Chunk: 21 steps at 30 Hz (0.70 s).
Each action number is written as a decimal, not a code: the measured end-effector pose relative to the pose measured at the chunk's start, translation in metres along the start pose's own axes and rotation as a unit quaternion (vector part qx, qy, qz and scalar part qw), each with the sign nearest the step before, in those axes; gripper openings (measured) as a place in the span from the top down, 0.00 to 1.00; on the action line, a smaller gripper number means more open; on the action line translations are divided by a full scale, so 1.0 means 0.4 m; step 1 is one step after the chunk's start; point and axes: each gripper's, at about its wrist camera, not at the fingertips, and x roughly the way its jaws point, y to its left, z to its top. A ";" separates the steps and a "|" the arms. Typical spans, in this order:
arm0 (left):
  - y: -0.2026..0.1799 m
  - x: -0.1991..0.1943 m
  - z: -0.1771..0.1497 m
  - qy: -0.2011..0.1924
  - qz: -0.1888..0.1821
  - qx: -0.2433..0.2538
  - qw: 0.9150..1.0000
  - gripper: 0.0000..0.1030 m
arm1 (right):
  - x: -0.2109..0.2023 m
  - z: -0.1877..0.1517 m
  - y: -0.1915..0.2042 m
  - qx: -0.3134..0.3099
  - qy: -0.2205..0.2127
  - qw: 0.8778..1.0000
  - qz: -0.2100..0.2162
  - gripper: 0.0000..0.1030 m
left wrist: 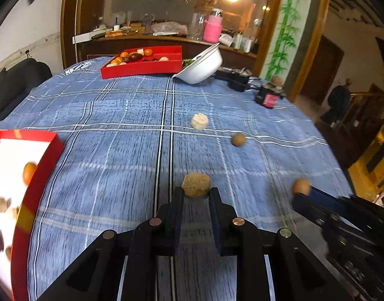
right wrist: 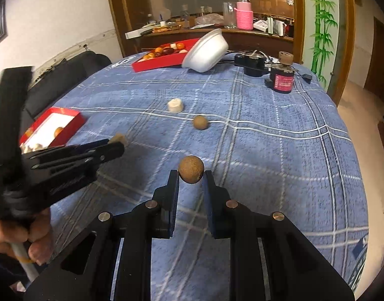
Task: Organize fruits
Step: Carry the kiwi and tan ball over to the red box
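**fruitbot_fan:** Left wrist view, progress check. Left gripper (left wrist: 196, 191) clamped nearly shut on a tan, rough, fibrous lump (left wrist: 196, 184), held right at the fingertips, above the blue plaid cloth (left wrist: 131, 155). Near red box (left wrist: 39, 173) off to the left, white inside, already holding an orange (left wrist: 28, 173), some pale pieces and a couple of dark red ones. Pretty blurry over there though, so no exact count.

**tray_sorter:** Same story on the right wrist view. Right gripper (right wrist: 191, 171) also closed down tight, pinching a round brown fruit (right wrist: 191, 169) between the tips, lifted off the cloth. Looks like a longan, but hard to swear to it.

**fruitbot_fan:** So two pieces in the air, not dropped anywhere yet. Still loose on the cloth: a pale chunky piece (right wrist: 175, 105) and a second brown ball (right wrist: 200, 122), near each other but not touching.

**tray_sorter:** Plus a far red tray (right wrist: 164, 61) at the back, loaded with oranges and dark fruit, and a white bowl (right wrist: 205, 52) tipped against it. Can't tell whether that tray counts as sorted or as the supply.

**fruitbot_fan:** Calling it somewhere mid-way then. Two held, two left lying, box partly filled.
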 end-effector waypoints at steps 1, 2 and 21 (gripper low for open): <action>0.001 -0.020 -0.012 -0.004 -0.003 0.000 1.000 0.80 | -0.007 -0.006 0.010 -0.001 -0.002 1.000 0.002 0.83; 0.003 -0.038 -0.023 -0.007 -0.005 -0.001 1.000 0.80 | -0.015 -0.013 0.020 -0.001 -0.003 1.000 0.006 0.83; 0.062 -0.197 -0.128 -0.039 -0.006 -0.027 0.999 0.81 | -0.090 -0.083 0.153 -0.015 -0.012 0.999 0.039 0.82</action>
